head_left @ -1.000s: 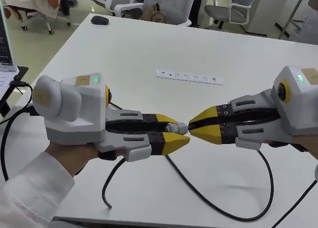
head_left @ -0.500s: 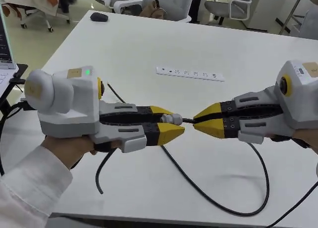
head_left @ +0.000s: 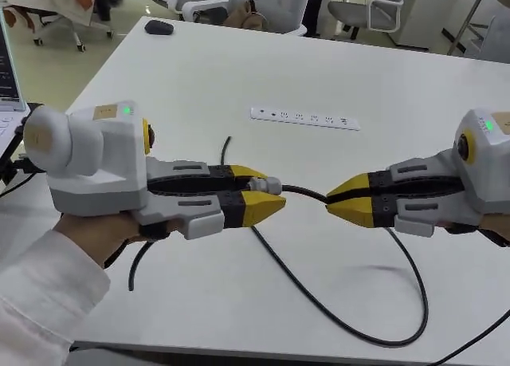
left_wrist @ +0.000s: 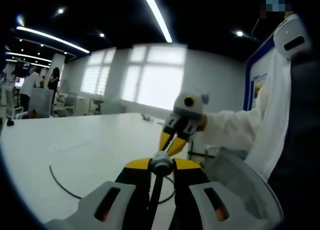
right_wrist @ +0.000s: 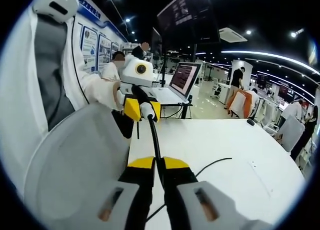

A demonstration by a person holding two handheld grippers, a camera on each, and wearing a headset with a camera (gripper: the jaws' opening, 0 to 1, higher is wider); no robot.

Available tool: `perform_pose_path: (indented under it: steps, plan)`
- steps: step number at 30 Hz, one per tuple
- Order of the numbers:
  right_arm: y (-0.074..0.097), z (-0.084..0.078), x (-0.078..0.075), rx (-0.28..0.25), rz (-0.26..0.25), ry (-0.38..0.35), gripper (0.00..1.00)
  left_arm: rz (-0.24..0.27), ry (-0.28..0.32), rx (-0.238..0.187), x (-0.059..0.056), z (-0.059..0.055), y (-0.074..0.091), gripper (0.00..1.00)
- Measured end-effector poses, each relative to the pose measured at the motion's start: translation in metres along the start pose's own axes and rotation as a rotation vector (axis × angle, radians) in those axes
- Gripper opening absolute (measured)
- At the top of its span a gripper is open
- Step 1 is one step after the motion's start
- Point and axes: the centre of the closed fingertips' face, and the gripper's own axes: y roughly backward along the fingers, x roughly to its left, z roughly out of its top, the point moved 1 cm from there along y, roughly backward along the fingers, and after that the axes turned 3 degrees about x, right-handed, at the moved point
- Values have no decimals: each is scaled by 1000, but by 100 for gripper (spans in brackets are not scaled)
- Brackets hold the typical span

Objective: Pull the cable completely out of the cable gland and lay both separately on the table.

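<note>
Left claw (head_left: 277, 197) clamped on cable gland (head_left: 268, 186); right claw (head_left: 330, 203) clamped on black cable (head_left: 303, 192), both above table (head_left: 335, 71).

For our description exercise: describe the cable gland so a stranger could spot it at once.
Over the white table two yellow-tipped claws face each other. The gland sits at the tip of the left claw: a small pale fitting, unlike the black cable running from it to the right claw.

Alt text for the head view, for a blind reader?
Two handheld grippers face each other above a white table: the left gripper holds a grey cable gland, the right gripper grips the black cable running out of it. A white power strip lies behind them.
</note>
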Motion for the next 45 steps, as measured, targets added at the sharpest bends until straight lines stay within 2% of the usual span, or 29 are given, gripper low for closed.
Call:
perform_pose_path:
  steps: [5,15,22,28,30,32,35,36,40,45]
  plan:
    - [2,-11,-2,18,-13,-25,3,10,8,-5,2,1,3,18]
    - [3,-17,1,16,-21,-45,3,11,21,5,2,-1,1,18]
    - [-1,-21,3,25,-23,-45,4,6,-15,22,-1,1,-1,18]
    - [-7,-22,-3,35,-48,-74,6,-13,-36,24,-5,3,-2,18]
    - [-9,-19,-6,30,-71,-63,9,-15,-37,18,-6,3,-3,18]
    - [-9,-13,-6,9,-71,-58,14,-17,-35,13,-6,4,-3,17]
    - [-9,-1,-6,-26,-66,-52,14,-22,-43,16,-7,4,-3,17]
    - [-9,7,-6,-54,-66,-42,14,-24,-46,20,-7,4,-3,17]
    - [-12,34,6,-126,-14,7,17,-35,-50,29,-10,4,-5,17]
    - [-21,44,15,-110,10,57,20,-54,-54,37,-13,3,-10,18]
